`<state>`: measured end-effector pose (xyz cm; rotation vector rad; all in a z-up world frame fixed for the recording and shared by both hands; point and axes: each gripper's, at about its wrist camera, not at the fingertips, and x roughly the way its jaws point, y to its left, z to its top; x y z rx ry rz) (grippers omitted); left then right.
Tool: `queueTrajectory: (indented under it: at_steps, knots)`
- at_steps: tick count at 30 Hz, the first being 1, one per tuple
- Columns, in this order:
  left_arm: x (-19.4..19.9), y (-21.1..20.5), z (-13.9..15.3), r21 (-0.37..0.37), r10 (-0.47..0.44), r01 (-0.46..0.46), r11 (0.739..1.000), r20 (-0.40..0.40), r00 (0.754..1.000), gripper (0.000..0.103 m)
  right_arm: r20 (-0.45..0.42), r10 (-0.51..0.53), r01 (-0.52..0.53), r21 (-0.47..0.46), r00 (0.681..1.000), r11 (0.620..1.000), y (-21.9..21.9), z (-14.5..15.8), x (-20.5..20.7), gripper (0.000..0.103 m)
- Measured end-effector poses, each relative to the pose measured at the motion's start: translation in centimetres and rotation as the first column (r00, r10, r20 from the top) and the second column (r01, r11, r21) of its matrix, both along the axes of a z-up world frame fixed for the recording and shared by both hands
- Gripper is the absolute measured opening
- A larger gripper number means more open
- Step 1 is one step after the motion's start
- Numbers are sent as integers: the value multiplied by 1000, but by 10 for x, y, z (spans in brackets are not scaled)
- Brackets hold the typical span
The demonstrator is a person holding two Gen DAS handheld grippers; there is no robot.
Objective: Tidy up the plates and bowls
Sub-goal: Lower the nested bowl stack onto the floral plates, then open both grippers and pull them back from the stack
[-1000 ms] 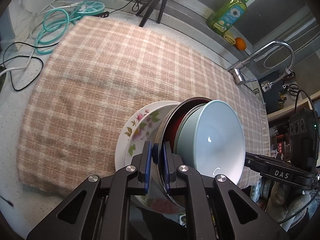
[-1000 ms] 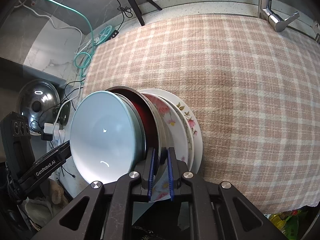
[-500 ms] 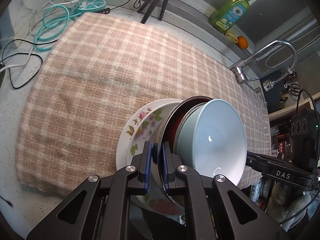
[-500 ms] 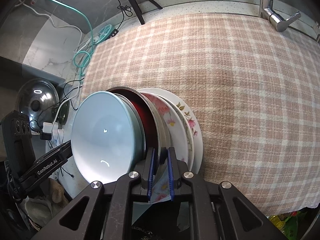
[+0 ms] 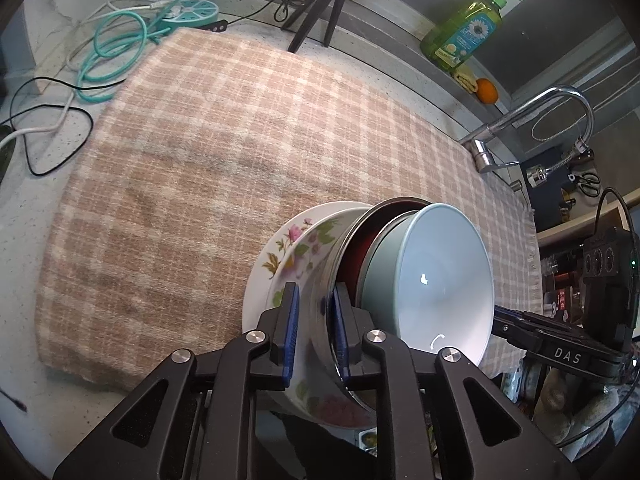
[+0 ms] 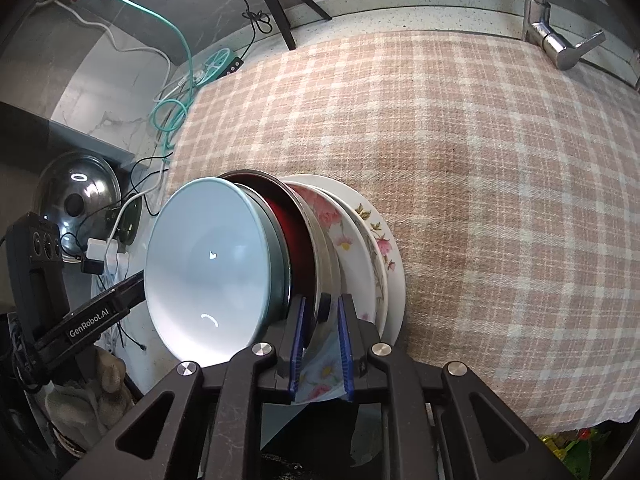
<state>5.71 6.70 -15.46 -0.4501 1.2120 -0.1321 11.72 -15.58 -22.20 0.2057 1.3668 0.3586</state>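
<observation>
Bowl [image 5: 440,276] nested in pan [image 5: 352,248], on plates [image 5: 280,260]; cloth [image 5: 240,140] under stack

"DAS" stands on the right claw's arm [image 5: 568,354]; "GenRobot.AI" on the left claw's arm [image 6: 86,324].

- Plaid cloth [image 5: 208,168] fills my centre, spread over the speckled counter [image 5: 24,280].
- At ten o'clock, a teal cable [image 5: 112,52] coils beside a black cable [image 5: 52,128].
- Tripod [image 5: 320,4] at twelve.
- Green soap bottle [image 5: 468,32] at one, an orange [image 5: 487,91] just below it.
- Faucet [image 5: 532,128] at two.
- Right view: steel lid [image 6: 76,196] at nine.
</observation>
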Motion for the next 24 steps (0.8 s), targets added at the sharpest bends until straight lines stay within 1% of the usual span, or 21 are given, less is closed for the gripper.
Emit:
queueTrajectory:
  at_steps: [3,6,11,13,17,19,24]
  knots:
    - [-2,0,0,1,4,-4,1000,-2,1000,16,13,0,0,1,1000,1000,-3,3,-3,19]
    - [-7,-1,3,24,13,-13,1000,14,1000,21,23,-8,8,14,1000,1000,-8,6,-6,20]
    - [-16,0,12,51,29,-31,998,52,998,22,83,6,-6,-5,997,1000,-11,20,-17,21]
    - [-21,0,17,73,35,-40,997,72,997,22,100,8,-8,0,995,1000,-13,26,-21,22]
    - [-33,0,26,95,43,-53,994,104,994,22,162,15,-13,-17,987,1000,-16,39,-31,22]
    - [-39,0,30,117,48,-62,991,122,991,22,191,22,-18,-22,981,1000,-17,44,-36,22]
    - [-55,-2,47,155,55,-83,984,174,983,22,277,48,-31,-66,960,997,-20,59,-51,22]
